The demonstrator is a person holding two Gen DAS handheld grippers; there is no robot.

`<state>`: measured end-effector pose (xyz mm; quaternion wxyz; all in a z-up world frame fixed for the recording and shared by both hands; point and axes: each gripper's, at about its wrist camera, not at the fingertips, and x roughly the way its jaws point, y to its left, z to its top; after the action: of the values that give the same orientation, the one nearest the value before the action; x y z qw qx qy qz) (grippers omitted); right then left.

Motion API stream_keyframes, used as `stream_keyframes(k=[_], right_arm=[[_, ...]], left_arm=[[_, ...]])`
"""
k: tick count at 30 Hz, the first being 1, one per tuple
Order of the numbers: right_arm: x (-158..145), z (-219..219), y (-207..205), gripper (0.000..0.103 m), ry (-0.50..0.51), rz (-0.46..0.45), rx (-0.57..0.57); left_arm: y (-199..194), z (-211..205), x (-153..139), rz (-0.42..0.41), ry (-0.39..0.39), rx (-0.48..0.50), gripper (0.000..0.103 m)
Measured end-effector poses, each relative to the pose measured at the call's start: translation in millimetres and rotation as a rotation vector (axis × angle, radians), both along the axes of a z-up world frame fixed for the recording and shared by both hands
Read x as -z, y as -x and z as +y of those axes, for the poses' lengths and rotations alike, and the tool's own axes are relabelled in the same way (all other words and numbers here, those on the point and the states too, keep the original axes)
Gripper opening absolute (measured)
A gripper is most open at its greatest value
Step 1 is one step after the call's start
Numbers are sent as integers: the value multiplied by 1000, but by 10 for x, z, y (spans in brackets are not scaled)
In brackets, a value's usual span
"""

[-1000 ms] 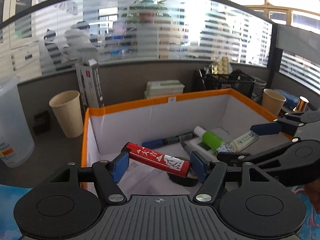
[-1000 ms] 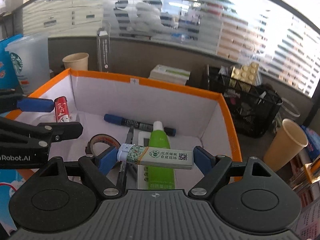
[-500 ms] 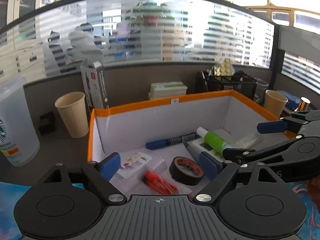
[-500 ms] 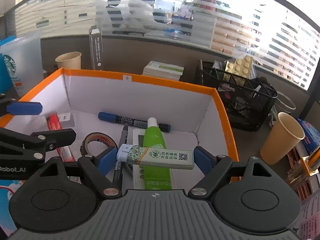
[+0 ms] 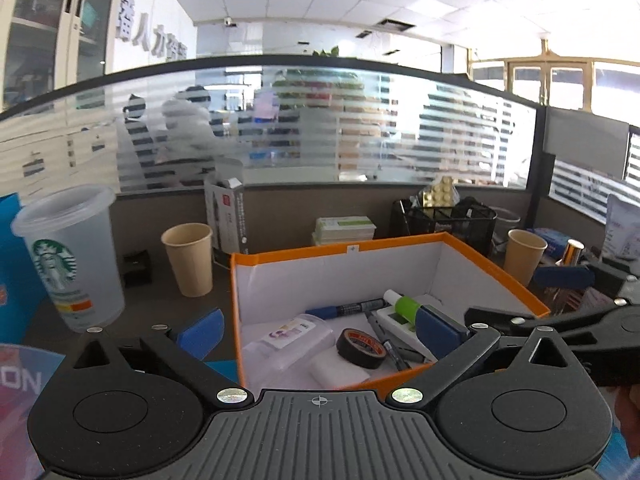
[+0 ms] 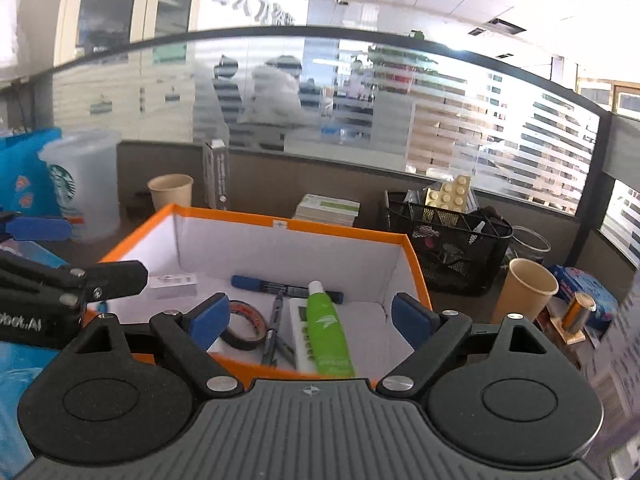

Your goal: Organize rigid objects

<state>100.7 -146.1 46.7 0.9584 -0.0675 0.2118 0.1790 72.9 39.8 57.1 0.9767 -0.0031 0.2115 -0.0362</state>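
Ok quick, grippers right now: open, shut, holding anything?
Left gripper: open, empty, above the orange box.
Right gripper: open, empty, also above it.

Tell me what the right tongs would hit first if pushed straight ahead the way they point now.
Probably the near orange wall of the box, which lies right below and ahead of the open right tongs. If they pass above that rim, the green tube inside comes next; depth is hard to judge.

orange-rimmed white box (image 6: 344, 232), green bottle (image 6: 326, 326), black tape (image 5: 361, 349)
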Motion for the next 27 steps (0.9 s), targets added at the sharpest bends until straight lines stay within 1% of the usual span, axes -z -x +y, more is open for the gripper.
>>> stream_keyframes(k=[5,9,17,27], right_arm=[[19,-27,278,88,-16,-16,19],[33,-32,405,89,-28,-11,17],[-12,-29,559,90,-28,-30,18],[-55,-15,623,90,-31,-41,21]], left_arm=[[176,17,-28,-9,8,-10,103],[268,22,-48,-16,17,-9,103],[398,7,-115,-34,12,-9,103],[475,-15,-151,-45,0,-6,103]])
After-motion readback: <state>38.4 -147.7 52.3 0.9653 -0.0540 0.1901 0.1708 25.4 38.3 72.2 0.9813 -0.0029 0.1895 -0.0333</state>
